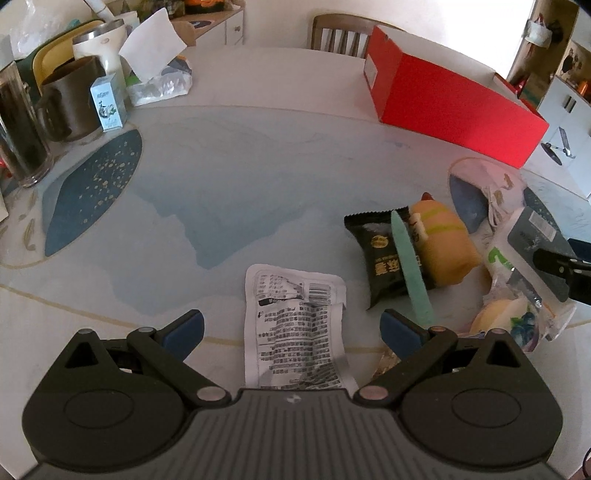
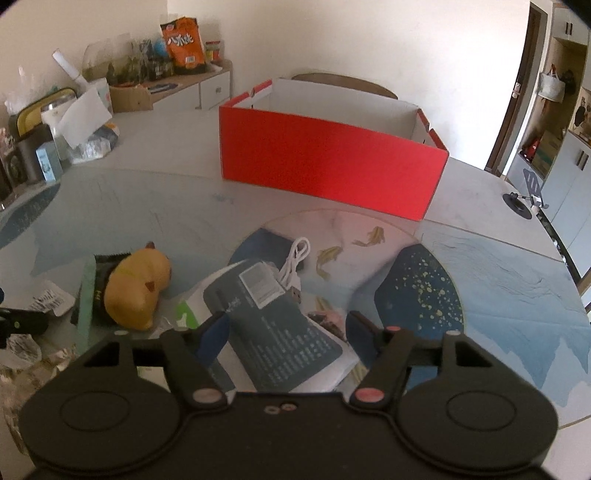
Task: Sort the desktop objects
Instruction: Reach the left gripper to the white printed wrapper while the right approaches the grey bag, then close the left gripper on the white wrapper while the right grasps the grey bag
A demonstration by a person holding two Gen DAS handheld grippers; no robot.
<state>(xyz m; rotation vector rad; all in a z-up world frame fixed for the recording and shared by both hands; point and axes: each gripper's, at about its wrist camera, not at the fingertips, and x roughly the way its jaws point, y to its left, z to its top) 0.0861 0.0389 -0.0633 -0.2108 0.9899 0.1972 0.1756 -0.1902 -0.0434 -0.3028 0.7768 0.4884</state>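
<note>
My left gripper (image 1: 291, 326) is open, its jaws either side of a white printed packet (image 1: 295, 325) lying on the table. To its right lie a black snack packet (image 1: 384, 258), a green file (image 1: 412, 273) across it, a yellow plush toy (image 1: 443, 243) and a clear-wrapped pastry (image 1: 506, 317). My right gripper (image 2: 284, 330) is open over a grey-blue printed box (image 2: 273, 325) that rests on a white bag. A white USB cable (image 2: 293, 267) lies beyond it. The plush toy (image 2: 136, 291) sits to its left. The open red box (image 2: 332, 162) stands at the back.
Cups, a glass, a small blue carton (image 1: 109, 107) and a tissue pack (image 1: 155, 70) crowd the table's far left. A chair (image 1: 340, 35) stands behind the table. A dark blue placemat (image 2: 421, 295) lies to the right. A cabinet with snacks (image 2: 184, 44) is behind.
</note>
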